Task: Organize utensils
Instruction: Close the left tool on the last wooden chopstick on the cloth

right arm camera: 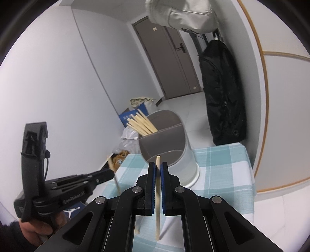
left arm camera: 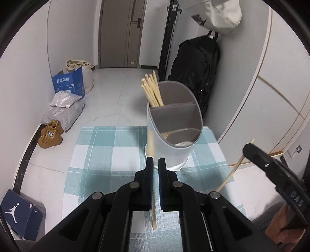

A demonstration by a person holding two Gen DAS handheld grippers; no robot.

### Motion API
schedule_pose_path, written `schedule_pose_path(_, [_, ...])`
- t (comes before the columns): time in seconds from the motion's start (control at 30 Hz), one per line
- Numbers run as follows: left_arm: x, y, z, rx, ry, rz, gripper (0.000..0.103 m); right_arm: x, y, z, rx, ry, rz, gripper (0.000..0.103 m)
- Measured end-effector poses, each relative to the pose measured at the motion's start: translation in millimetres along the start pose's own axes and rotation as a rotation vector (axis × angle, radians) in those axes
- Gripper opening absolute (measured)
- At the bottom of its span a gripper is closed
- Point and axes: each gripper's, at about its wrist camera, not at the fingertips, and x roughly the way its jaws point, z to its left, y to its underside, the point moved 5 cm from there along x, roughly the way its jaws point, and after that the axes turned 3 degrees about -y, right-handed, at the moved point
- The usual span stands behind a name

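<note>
Each of your claws, left gripper (left arm camera: 155, 161) and right gripper (right arm camera: 158, 166), is clamped on one chopstick (right arm camera: 157, 203). They're light, stiff, slippery; hold mid-shaft. The holder (left arm camera: 174, 133) stands near the table's far edge.

A black backpack (left arm camera: 195, 77) hangs against the wall at one o'clock, a pale cap (left arm camera: 217, 15) above it. At ten o'clock a blue carton (left arm camera: 68, 83) stands just beside grey mailer bags (left arm camera: 64, 110), with tan shoes (left arm camera: 51, 133) touching them. A Jordan shoebox (left arm camera: 21, 215) sits at eight o'clock, and a grey door (left arm camera: 121, 33) at twelve.
</note>
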Motion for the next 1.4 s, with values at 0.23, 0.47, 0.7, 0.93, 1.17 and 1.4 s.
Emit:
schedule_pose_path(0.23, [-9, -8, -4, 0.019, 0.041, -0.019, 0.000, 1, -8, 13, -0.040, 0.004, -0.007, 0.004])
schedule_pose_path(0.47, [35, 16, 21, -0.073, 0.094, 0.200, 0.023, 5, -8, 9, -0.035, 0.018, 0.006, 0.004])
schedule_pose_path(0.7, [112, 45, 33, -0.077, -0.002, 0.396, 0.039, 7, -6, -15, 0.050, 0.012, 0.008, 0.004])
schedule_pose_path(0.93, [159, 36, 32, -0.043, -0.113, 0.458, 0.039, 6, -11, -27, 0.095, -0.005, 0.002, 0.004])
schedule_pose_path(1.17, [146, 48, 27, 0.018, -0.167, 0.423, 0.009, 5, -14, -38, 0.139, -0.012, -0.003, 0.004])
schedule_pose_path(1.4, [118, 75, 20, 0.045, -0.114, 0.437, 0.002, 1, -12, -35, 0.138, -0.008, -0.009, 0.004])
